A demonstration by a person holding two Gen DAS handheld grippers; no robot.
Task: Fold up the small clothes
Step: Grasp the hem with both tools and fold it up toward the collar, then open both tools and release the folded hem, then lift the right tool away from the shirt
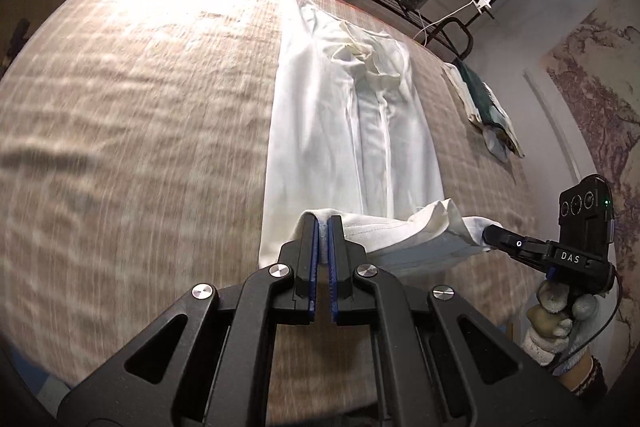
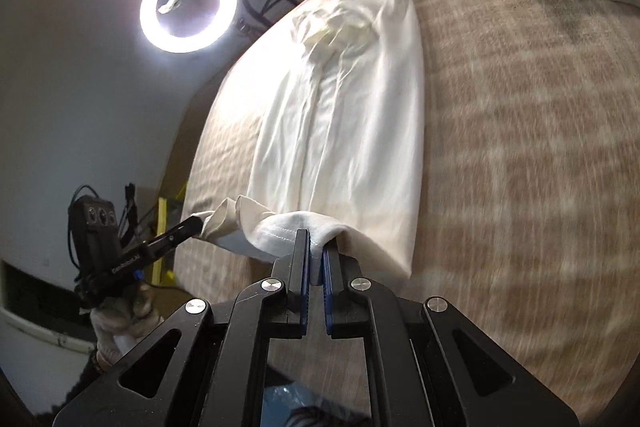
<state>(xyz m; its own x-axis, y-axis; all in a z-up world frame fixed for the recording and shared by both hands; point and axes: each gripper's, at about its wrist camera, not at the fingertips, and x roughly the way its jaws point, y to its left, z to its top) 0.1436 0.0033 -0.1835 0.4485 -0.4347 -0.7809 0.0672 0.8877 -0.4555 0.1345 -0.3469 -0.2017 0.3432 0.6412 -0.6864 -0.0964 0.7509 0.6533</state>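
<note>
Left wrist view: the left gripper [image 1: 323,223] is clamped on the near hem of the white garment [image 1: 352,131], lifting it off the tan plaid cloth [image 1: 132,131]. The right gripper [image 1: 490,233], held by a gloved hand [image 1: 556,319], pinches the same hem's other corner. Folded clothes [image 1: 486,111] lie at the far right.

Right wrist view: the right gripper [image 2: 318,241] is clamped on the hem; the left gripper [image 2: 194,225] grips its far corner. The garment stretches away toward a ring light [image 2: 188,5].

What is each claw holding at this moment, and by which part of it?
Both hold the white garment by its near hem: the left claw pinches one corner, the right claw the other, with the hem lifted off the mat.
</note>
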